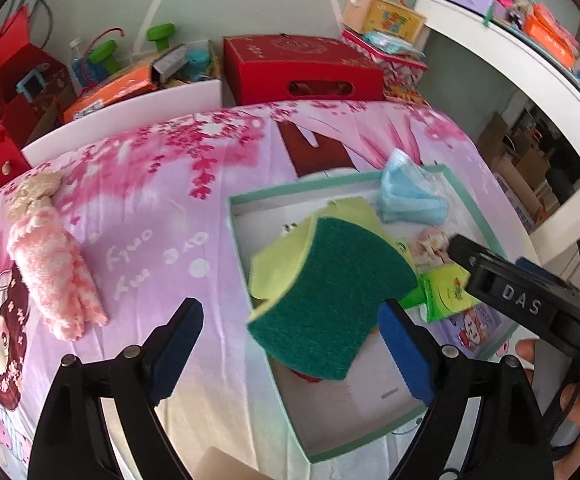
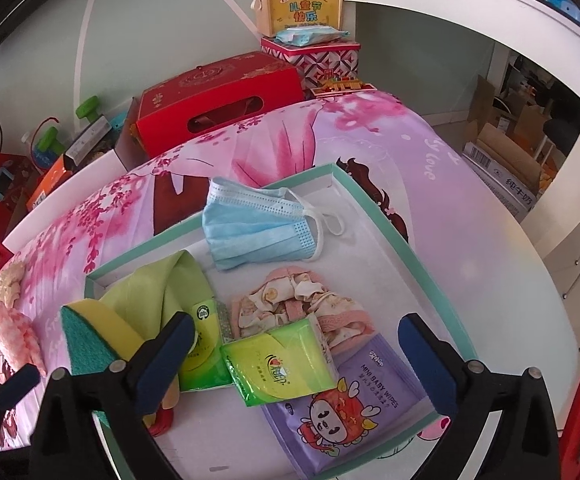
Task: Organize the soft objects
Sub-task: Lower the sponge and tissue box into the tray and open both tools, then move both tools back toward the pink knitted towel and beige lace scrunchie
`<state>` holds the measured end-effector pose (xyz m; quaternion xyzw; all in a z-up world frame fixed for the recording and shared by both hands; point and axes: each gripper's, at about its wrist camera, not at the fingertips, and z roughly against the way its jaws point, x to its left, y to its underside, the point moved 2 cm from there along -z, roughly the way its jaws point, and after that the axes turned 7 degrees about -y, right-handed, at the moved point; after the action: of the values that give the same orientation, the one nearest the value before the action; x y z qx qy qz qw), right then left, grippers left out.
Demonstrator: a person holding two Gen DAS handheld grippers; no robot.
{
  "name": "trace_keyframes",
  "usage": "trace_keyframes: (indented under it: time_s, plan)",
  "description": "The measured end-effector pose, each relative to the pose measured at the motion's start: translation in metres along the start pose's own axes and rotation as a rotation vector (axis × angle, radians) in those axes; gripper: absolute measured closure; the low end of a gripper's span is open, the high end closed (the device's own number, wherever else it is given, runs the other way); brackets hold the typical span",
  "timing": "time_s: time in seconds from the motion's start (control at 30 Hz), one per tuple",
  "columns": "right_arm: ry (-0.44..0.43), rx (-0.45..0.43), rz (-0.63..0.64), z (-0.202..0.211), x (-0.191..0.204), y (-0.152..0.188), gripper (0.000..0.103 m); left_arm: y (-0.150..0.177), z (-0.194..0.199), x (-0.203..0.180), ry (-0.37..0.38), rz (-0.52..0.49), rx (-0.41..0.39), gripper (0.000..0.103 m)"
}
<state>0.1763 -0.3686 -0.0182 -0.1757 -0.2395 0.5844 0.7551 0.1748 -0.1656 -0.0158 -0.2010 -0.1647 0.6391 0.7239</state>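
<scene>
A green-and-yellow sponge (image 1: 330,300) lies tilted over the near-left side of the teal-rimmed white box (image 1: 470,208) on the pink bedspread. My left gripper (image 1: 292,352) is open around it, and its pads do not press the sponge. In the box (image 2: 374,216) are a blue face mask (image 2: 257,224), a light green cloth (image 2: 157,292), a pink patterned fabric bundle (image 2: 302,304), a green tissue pack (image 2: 281,364) and a purple wipes pack (image 2: 354,404). My right gripper (image 2: 294,360) hangs open over the tissue pack. A pink plush piece (image 1: 53,272) lies on the bed, left of the box.
Behind the bed stand a red gift box (image 1: 302,68), a white bin (image 1: 129,108) of toys and stacked tins (image 2: 310,56). A white desk (image 1: 510,52) curves along the right. A hand (image 1: 570,400) holds the right gripper's handle.
</scene>
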Motion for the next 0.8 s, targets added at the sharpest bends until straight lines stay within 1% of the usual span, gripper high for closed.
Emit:
trace_keyframes:
  time_s: [0.03, 0.13, 0.27, 0.47, 0.6, 0.8]
  plan:
    - [0.000, -0.001, 0.000, 0.000, 0.000, 0.000, 0.000, -0.001, 0.002, 0.003, -0.006, 0.013, -0.007, 0.013]
    - [-0.003, -0.005, 0.001, 0.003, 0.001, -0.001, 0.000, -0.004, 0.006, 0.018, -0.030, 0.068, -0.033, 0.000]
    - [-0.008, -0.002, 0.018, 0.004, 0.005, 0.000, 0.000, -0.007, 0.008, 0.042, -0.076, 0.145, -0.056, 0.000]
    - [-0.009, 0.011, 0.038, 0.006, 0.014, 0.002, 0.000, -0.008, 0.006, 0.072, -0.125, 0.227, -0.054, 0.000]
    - [-0.002, 0.030, 0.041, 0.006, 0.019, 0.004, 0.000, -0.007, 0.008, 0.088, -0.152, 0.263, -0.060, 0.000]
    - [-0.020, 0.034, 0.059, 0.009, 0.030, 0.006, 0.000, -0.004, 0.009, 0.110, -0.181, 0.321, -0.046, 0.000]
